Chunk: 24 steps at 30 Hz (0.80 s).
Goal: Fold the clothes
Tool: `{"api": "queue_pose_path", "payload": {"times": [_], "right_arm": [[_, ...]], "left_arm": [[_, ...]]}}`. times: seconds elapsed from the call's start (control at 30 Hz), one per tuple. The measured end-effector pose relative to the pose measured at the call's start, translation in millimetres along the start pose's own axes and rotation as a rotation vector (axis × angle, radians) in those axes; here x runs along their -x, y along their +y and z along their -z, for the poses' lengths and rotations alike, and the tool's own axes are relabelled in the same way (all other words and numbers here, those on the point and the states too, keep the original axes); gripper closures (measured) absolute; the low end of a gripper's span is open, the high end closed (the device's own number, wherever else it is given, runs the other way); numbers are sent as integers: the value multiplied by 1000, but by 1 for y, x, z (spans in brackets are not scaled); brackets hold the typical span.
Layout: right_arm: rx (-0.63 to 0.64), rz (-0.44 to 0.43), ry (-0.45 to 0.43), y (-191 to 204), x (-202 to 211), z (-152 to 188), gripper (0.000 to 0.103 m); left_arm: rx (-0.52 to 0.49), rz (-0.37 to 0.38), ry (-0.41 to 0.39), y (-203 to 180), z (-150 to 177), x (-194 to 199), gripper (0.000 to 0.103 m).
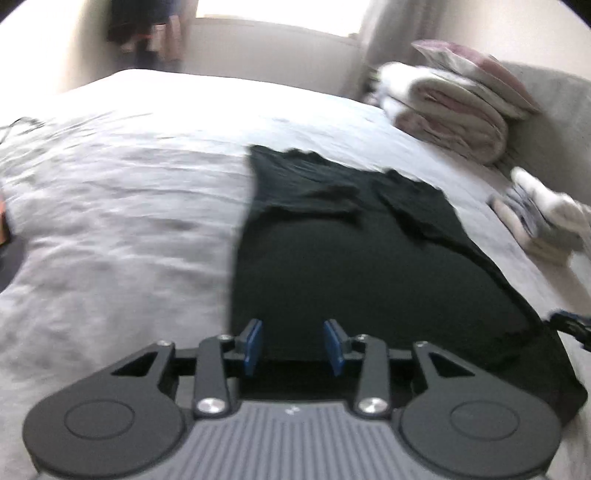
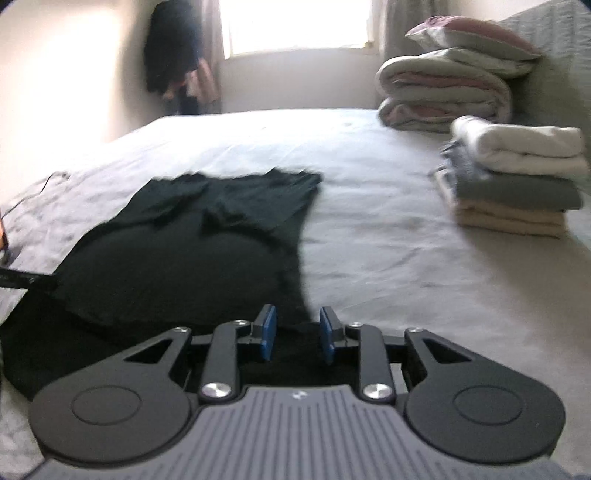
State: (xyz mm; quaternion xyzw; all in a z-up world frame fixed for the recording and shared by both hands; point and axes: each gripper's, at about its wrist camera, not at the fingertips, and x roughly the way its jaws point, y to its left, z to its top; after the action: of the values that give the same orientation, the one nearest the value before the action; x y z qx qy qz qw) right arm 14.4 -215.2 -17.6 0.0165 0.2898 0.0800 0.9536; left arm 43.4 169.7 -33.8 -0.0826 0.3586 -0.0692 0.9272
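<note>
Left gripper (image 1: pixel 293 345) sits low over the near edge of the bed, blue pads (image 1: pixel 254 341) spread apart with nothing between them, the black shirt (image 1: pixel 369 258) lying right under and ahead of it. Right gripper (image 2: pixel 297 334) is likewise parted, pads (image 2: pixel 266 332) spread, hovering at the shirt's (image 2: pixel 192 251) near right corner; dark cloth shows in the gap, though whether the pads touch it I cannot tell.

The shirt lies spread flat on the pale grey sheet (image 1: pixel 118 206), running from the near edge toward the middle of the bed, its far end rumpled with folds turned in over the body.

Out toward the right edge of the bed stands a stack of folded clothes (image 2: pixel 517 184), white on top, grey and cream below. Beyond it, at the far right corner, a rolled duvet (image 2: pixel 443 92) carries a pillow (image 2: pixel 476 37). A bright window (image 2: pixel 295 26) glows on the far wall, with dark clothing (image 2: pixel 173 55) hanging to its left. Both views are motion-blurred.
</note>
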Motion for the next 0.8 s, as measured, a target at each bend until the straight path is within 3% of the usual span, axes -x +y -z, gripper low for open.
{"api": "queue_pose_path", "payload": {"times": [0.13,0.3,0.53,0.8], "right_arm": [[-66,26,-5,-24,14,-1,70],[-161,-38,72,-43,26,12,70],[-266,-150,213,-55,51,31,63],[-578,-353,313,-81,62,58,63]], "left_arm": [[76,-8,3,25,0,14,63],[113,27,41,42,7,26,62],[235,116,165,60,21,38,58],[421,240,267,90,44,52,51]]}}
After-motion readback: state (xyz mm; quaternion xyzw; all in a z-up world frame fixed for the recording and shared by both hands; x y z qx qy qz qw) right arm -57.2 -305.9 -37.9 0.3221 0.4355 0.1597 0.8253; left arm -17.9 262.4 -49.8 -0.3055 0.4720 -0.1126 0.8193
